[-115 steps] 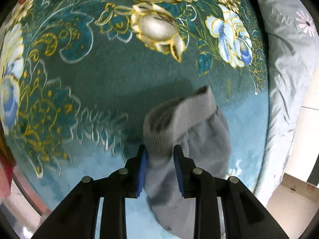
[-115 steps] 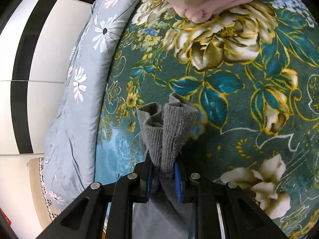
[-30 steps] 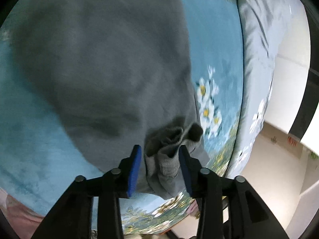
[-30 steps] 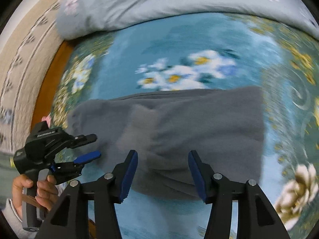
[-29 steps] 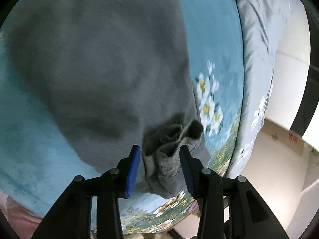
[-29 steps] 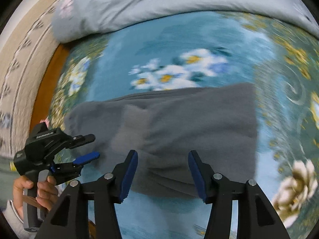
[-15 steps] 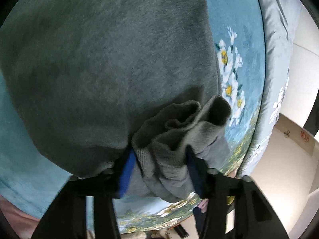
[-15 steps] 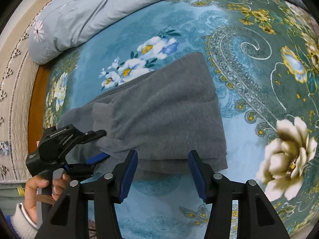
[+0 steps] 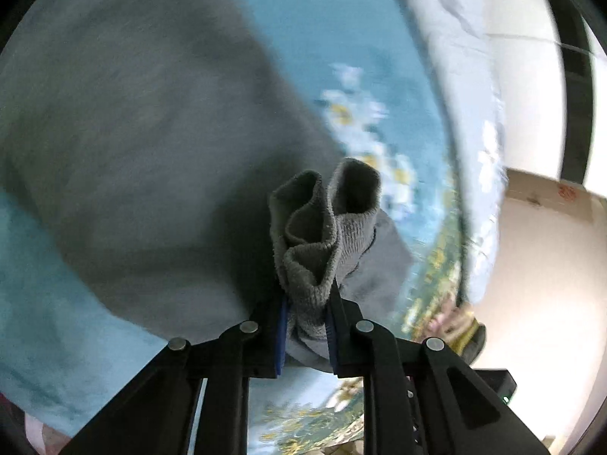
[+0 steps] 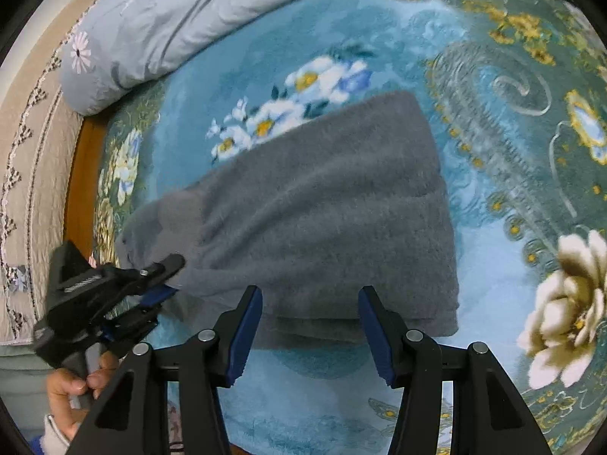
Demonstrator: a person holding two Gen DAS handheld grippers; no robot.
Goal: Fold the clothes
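Grey garment (image 10: 315, 212) (ribbed cuff) pinched as left gripper (image 9: 306, 318) closes.

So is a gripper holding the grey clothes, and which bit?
The left gripper is closing on the grey garment's bunched ribbed cuff. The right gripper holds nothing.

I am working in a bedroom of a home. I see a bed covered with a teal blanket (image 10: 493, 87) with large flowers, a pale blue quilt (image 10: 182, 11) bunched along its far edge, and a wooden bed frame (image 10: 81, 174) beside a quilted beige cover (image 10: 26, 174).
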